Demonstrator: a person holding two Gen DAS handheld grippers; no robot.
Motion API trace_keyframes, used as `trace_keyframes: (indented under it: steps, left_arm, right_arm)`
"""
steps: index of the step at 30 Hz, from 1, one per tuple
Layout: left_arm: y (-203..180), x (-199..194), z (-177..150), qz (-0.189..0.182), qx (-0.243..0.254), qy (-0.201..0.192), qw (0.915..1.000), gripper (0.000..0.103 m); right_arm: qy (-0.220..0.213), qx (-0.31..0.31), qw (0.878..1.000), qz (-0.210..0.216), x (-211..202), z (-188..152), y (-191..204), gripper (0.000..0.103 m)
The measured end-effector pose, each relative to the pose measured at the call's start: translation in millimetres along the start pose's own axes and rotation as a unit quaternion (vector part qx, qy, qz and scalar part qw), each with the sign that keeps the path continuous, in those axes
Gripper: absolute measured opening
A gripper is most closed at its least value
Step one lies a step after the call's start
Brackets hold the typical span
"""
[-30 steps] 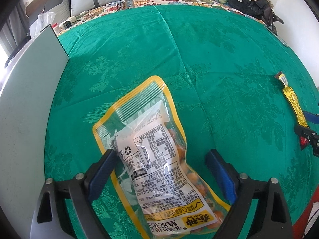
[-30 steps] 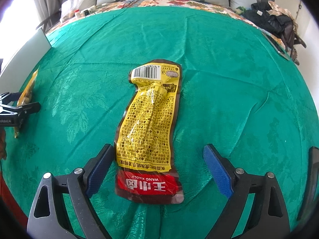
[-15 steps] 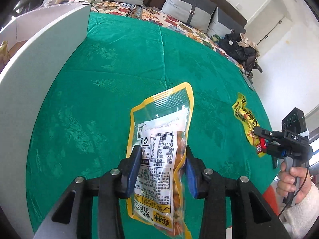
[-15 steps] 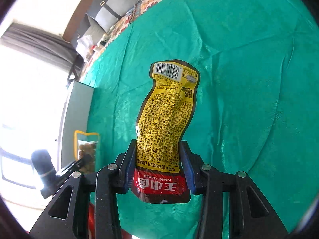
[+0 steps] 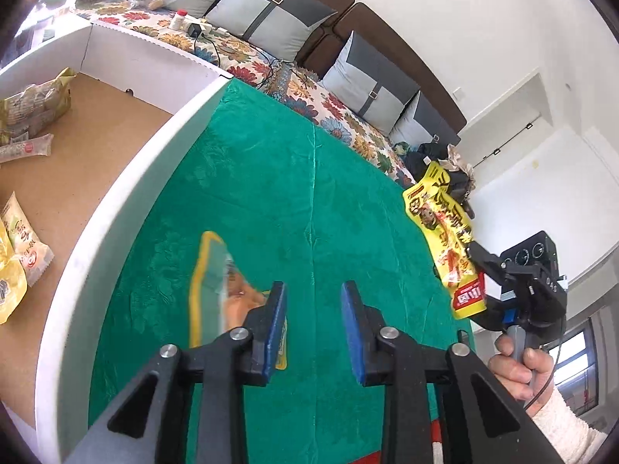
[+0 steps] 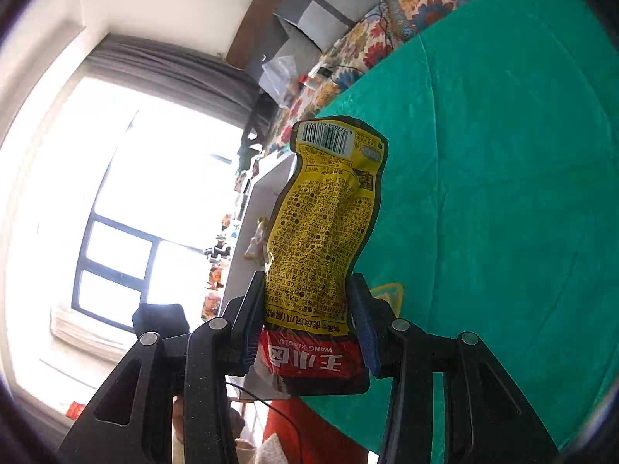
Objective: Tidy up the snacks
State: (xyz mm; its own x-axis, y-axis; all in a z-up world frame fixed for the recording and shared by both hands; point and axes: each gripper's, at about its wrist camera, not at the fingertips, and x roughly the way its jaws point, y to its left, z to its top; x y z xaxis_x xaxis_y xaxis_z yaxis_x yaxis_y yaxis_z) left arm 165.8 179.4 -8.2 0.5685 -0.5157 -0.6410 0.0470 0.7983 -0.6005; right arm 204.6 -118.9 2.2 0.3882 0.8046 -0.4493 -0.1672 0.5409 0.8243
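Left tool [image 5: 314,326]: blue pads parted by a narrow gap, nothing between them. The yellow-rimmed clear pouch [image 5: 216,290] is blurred, sitting just left of the left pad and partly behind it; can't tell whether it touches the pad or rests on the green cloth [image 5: 271,201]. White-walled box [image 5: 127,201] is at left with a cardboard floor, and several snack packs [image 5: 23,239] lie inside it. Right tool [image 6: 309,321]: pads closed in on the lower part of the yellow pouch [image 6: 325,224], just above its red bottom band; pouch stands upright out of the grip, barcode end at the far top, held clear of the cloth. From the left wrist view the same right tool [image 5: 479,266] sits at right, above the cloth's right edge, pouch [image 5: 445,232] angled up and to the far left, and the person's hand [image 5: 518,363] wrapped round its handle. Cushions [image 5: 271,15] line the sofa at the far side.
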Motion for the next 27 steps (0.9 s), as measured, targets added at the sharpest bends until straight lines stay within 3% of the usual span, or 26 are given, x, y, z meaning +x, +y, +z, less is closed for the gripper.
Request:
trace_keyframes:
  steps: [2,5,7,9,13,15,17,18,20,21,24,27]
  left_arm:
    - [-3,18,-7,0.032,0.007,0.014,0.9994,0.087]
    - [-11,55,-15,0.084,0.061,0.043,0.9937,0.087]
    - [-18,84,-19,0.119,0.129,0.099,0.9795,0.087]
    - [-27,102,-24,0.141,0.208,0.159,0.9548,0.087]
    - [-40,119,-45,0.181,0.346,0.249,0.8863,0.089]
    - [-29,131,-46,0.21,0.36,0.265,0.8698,0.089]
    - [-14,138,-39,0.252,0.34,0.256,0.8693,0.097]
    - [-7,140,-34,0.253,0.316,0.252,0.879,0.097]
    - [5,141,-26,0.224,0.238,0.267,0.9064,0.097]
    - [8,141,-26,0.206,0.204,0.279,0.9156,0.097]
    - [1,141,-31,0.158,0.18,0.311,0.92,0.097]
    - [-9,130,-23,0.166,0.206,0.293,0.9189,0.097]
  right_arm:
    - [-0.002,-0.006,1.0,0.01,0,-2,5,0.044]
    - [-0.005,-0.014,1.0,0.002,-6,-7,5,0.045]
    - [-0.001,-0.021,1.0,-0.016,-17,-11,-1,0.045]
    - [0.005,-0.032,0.999,-0.037,-28,-18,-7,0.045]
    - [0.014,-0.04,0.997,-0.065,-48,-33,-25,0.045]
    - [0.015,-0.03,0.997,-0.068,-54,-37,-36,0.045]
    - [0.011,-0.016,0.998,-0.066,-57,-41,-47,0.045]
    - [0.008,-0.009,0.998,-0.065,-58,-42,-51,0.045]
    - [0.003,0.004,0.998,-0.061,-60,-44,-56,0.045]
    - [0.001,0.007,0.998,-0.058,-62,-45,-56,0.045]
    - [-0.003,-0.003,0.998,-0.055,-69,-47,-51,0.045]
    - [-0.009,-0.013,0.998,-0.055,-72,-44,-47,0.045]
